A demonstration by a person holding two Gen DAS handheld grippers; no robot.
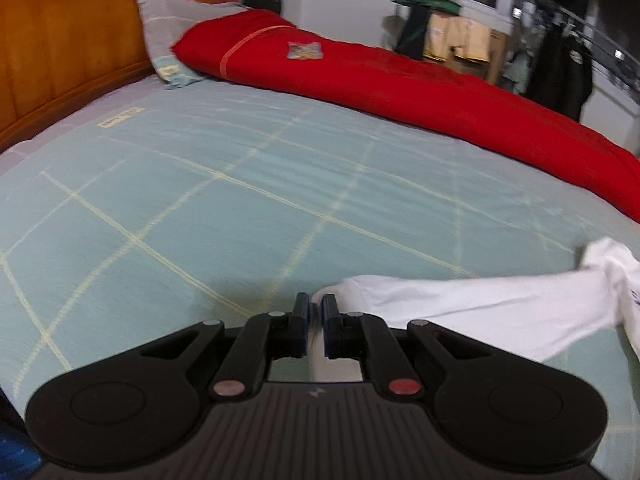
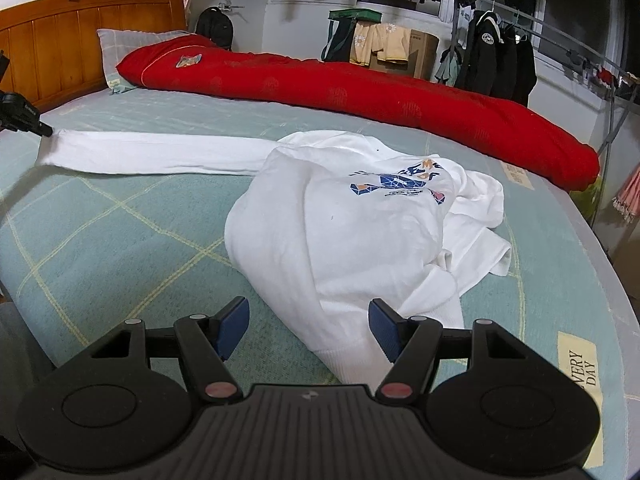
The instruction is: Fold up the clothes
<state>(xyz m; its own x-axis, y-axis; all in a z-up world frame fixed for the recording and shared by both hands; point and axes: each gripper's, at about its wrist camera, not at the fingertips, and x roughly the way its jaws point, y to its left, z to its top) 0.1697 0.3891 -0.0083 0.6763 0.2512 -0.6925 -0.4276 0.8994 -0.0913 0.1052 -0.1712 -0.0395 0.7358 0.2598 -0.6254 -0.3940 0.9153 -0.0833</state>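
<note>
A white long-sleeved sweatshirt (image 2: 344,220) with a blue print lies crumpled on the bed. One sleeve (image 2: 160,154) is stretched out to the left. My left gripper (image 1: 316,306) is shut on that sleeve's cuff (image 1: 336,294), and the sleeve runs off to the right in the left wrist view. The left gripper (image 2: 44,131) also shows at the far left of the right wrist view, at the sleeve's end. My right gripper (image 2: 308,330) is open, its blue pads on either side of the sweatshirt's ribbed hem (image 2: 352,364).
The bed has a light-green checked sheet (image 2: 120,240). A long red quilt (image 2: 360,92) lies along its far side, with a grey pillow (image 2: 120,46) against the wooden headboard (image 2: 60,44). Dark clothes hang on a rack (image 2: 500,52) beyond the bed.
</note>
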